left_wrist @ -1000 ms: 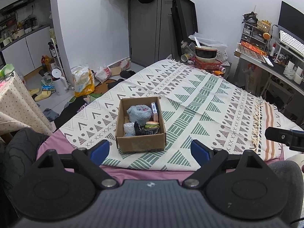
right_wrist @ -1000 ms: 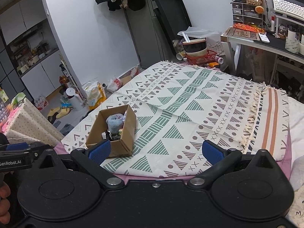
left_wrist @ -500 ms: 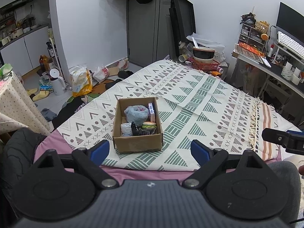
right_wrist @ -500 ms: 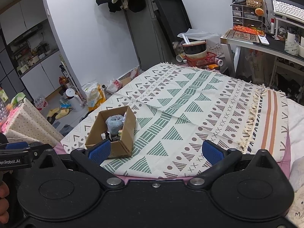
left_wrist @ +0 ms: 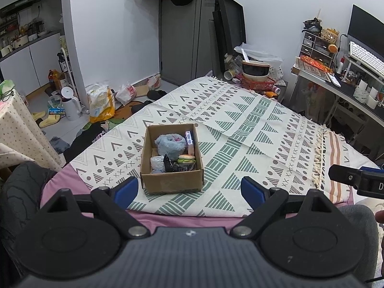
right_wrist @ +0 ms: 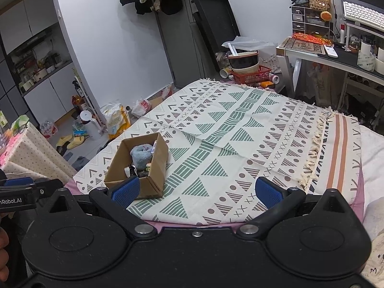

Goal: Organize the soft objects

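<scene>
Both my left gripper [left_wrist: 189, 190] and right gripper [right_wrist: 195, 189] gaped, empty; blue plush [left_wrist: 171, 143] in cardboard box [left_wrist: 171, 182] judged light, squashy; pinch its top bulge.

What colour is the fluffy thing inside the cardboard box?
Light blue-grey fluffy thing, with a pink patch on top; clearest in the left wrist view.

brown cardboard box [left_wrist: 171, 183], green-triangle patterned blanket [left_wrist: 240, 129]
</scene>
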Available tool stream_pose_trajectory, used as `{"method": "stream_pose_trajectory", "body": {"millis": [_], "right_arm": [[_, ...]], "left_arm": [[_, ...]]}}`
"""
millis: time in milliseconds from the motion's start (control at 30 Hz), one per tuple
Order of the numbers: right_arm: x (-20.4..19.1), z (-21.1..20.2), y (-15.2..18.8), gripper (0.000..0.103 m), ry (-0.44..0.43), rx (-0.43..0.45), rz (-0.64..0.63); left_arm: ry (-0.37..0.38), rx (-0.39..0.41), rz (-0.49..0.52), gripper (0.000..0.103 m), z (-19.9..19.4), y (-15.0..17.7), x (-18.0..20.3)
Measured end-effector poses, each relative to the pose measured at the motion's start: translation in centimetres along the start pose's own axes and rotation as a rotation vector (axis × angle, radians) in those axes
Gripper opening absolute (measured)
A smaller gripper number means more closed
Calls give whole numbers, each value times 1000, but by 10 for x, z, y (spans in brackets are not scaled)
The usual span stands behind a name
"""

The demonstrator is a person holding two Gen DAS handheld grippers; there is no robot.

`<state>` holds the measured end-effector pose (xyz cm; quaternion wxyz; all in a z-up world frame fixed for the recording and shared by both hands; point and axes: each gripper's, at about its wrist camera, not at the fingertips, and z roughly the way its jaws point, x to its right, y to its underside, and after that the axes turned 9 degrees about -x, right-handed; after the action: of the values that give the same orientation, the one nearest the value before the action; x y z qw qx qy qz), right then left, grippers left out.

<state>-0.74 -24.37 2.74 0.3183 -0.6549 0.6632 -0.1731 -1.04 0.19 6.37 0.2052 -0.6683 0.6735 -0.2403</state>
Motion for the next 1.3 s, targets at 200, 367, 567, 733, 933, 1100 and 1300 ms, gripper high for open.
{"method": "stream_pose_trajectory", "body": {"millis": [200, 367, 567, 733, 933, 1100, 1300], "right_arm": [[1, 0, 1, 103, 5, -1, 0], [1, 0, 2, 103, 7, -2, -2], [1, 0, 2, 103, 7, -2, -2], [1, 2, 2, 103, 6, -5, -1], [-2, 4, 2, 103, 9, -8, -14], [-3, 4, 2, 103, 11, -10, -14], [-8, 7, 0, 103, 15, -17, -28]], "left_arm": [[2, 1, 3, 91, 0, 0, 1], [1, 2, 3, 91, 2, -1, 4], [1, 1, 0, 91, 2, -1, 5], [2, 2, 0, 91, 3, -1, 5], [4, 0, -8, 91, 5, -2, 7], [9, -3, -13, 91, 10, 0, 4], [11, 1, -16, 91, 10, 1, 2]]}}
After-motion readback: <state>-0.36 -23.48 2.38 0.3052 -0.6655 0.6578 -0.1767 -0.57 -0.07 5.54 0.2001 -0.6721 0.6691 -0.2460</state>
